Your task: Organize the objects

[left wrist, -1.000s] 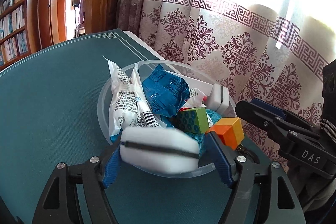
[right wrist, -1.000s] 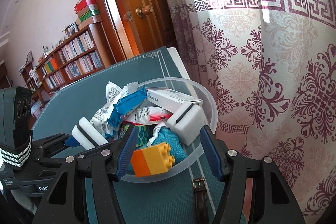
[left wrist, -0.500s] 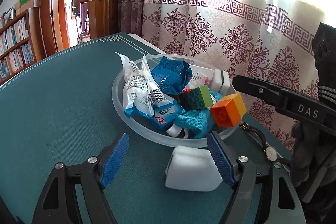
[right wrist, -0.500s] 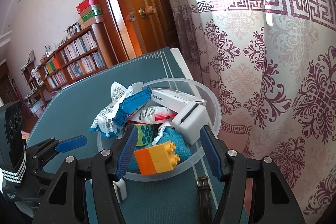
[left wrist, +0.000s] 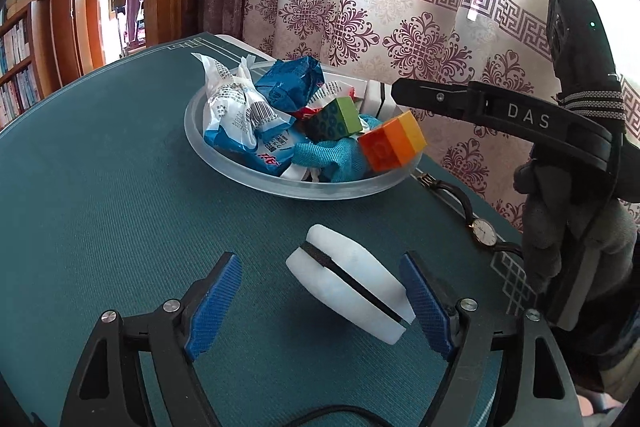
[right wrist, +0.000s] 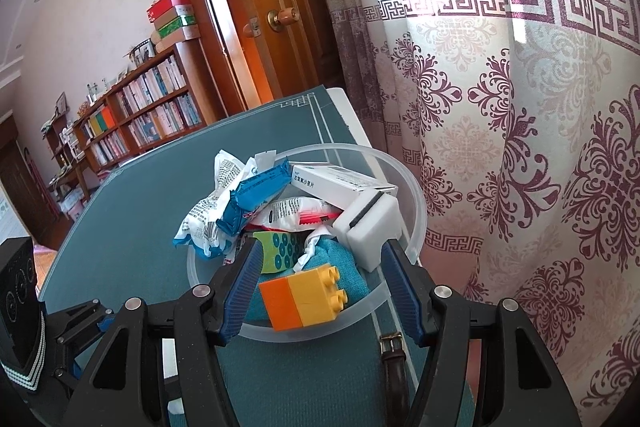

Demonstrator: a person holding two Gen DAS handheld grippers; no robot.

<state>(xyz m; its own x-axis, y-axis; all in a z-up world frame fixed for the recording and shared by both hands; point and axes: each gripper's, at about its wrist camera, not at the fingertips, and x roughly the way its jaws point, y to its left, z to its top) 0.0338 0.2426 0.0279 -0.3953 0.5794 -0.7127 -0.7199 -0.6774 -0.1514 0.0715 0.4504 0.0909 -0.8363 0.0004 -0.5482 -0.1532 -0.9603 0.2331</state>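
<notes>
Your left gripper (left wrist: 320, 301) is spread wide around the white sponge (left wrist: 350, 287), which lies free on the teal table mat (left wrist: 100, 187). Your right gripper (right wrist: 320, 291) (also spread) brackets the orange-yellow block (right wrist: 306, 299) over the clear bowl (right wrist: 416, 203), beside the patterned curtain (right wrist: 520, 147).

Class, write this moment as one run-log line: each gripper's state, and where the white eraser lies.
left gripper: open | white eraser: on table, between fingers | right gripper: open, around orange-yellow brick | bowl: full

Sponge (left wrist: 350, 285) on table (left wrist: 100, 187) before bowl (left wrist: 240, 167)
</notes>
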